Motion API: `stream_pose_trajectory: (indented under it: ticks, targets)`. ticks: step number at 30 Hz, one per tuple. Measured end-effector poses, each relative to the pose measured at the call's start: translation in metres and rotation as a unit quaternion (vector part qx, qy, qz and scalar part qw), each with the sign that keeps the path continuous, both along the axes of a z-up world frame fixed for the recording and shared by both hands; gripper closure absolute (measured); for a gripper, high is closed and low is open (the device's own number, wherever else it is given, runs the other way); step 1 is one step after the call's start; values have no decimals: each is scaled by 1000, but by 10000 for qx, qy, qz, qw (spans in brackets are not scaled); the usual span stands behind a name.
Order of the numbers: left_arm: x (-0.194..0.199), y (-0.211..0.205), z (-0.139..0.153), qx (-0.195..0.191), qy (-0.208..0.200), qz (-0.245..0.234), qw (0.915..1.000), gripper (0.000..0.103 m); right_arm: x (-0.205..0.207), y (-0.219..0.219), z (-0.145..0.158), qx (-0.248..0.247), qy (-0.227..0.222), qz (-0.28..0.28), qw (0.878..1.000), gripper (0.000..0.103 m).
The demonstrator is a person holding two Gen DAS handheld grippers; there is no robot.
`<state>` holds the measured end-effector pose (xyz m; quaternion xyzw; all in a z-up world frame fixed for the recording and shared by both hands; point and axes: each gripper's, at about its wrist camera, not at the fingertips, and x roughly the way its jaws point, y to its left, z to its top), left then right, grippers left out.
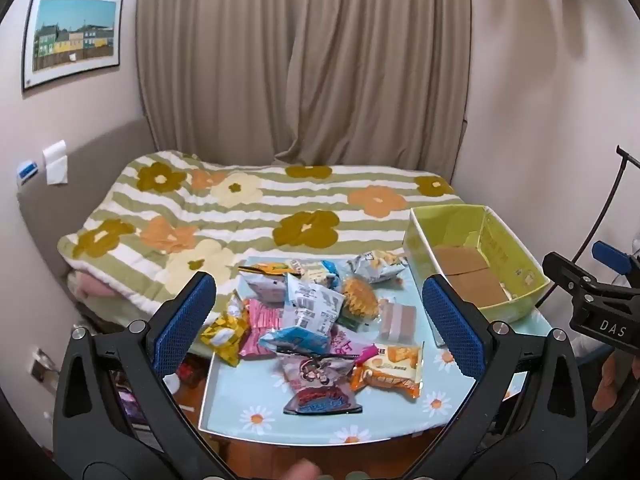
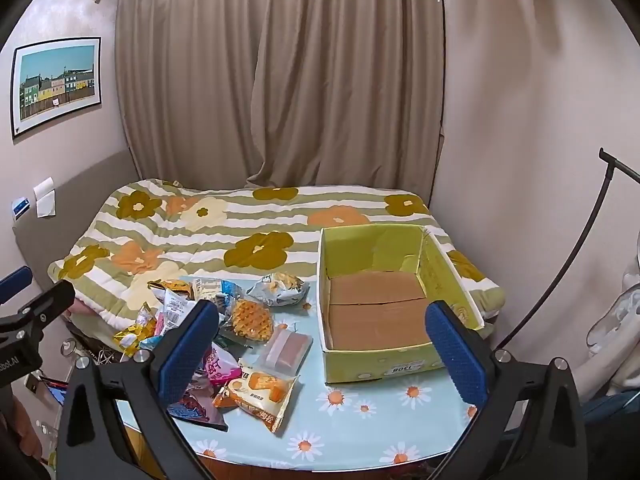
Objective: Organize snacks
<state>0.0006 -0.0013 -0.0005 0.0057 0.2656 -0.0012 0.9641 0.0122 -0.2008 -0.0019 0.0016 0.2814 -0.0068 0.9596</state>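
Item: snack packets (image 1: 316,320), heaped on the tabletop (image 2: 360,420) just left of the empty green box (image 2: 384,320). Judged light, crinkly, slippery film — contents crushable, the waffle (image 2: 252,320) especially. Take by a sealed end or flat across the middle. Left claw (image 1: 320,320) and right claw (image 2: 322,350) both spread wide, holding nothing.

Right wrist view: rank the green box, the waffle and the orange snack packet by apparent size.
1. Green box, clearly largest.
2. Orange snack packet and waffle: close; the packet lies nearer the camera, so unranked.
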Motion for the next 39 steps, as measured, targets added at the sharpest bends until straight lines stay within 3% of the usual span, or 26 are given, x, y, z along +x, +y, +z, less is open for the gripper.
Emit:
stream_pose_trajectory:
  ticks: [2,4,10,39]
  targets:
    - [-1,-4,0,55,34,-5,10000,0,0,0,-1,-2,4,15,10000,0]
    - [0,8,4,-293,127,-36,9995,0,0,1,-1,-20,19,15,10000,0]
    - [-4,0,7,-198,-3,-23,9998,0,4,2,-3,18,28,36,10000,0]
    - [7,8,-3,-316,106,10,9994,0,5,5,-8,38,61,47,10000,0]
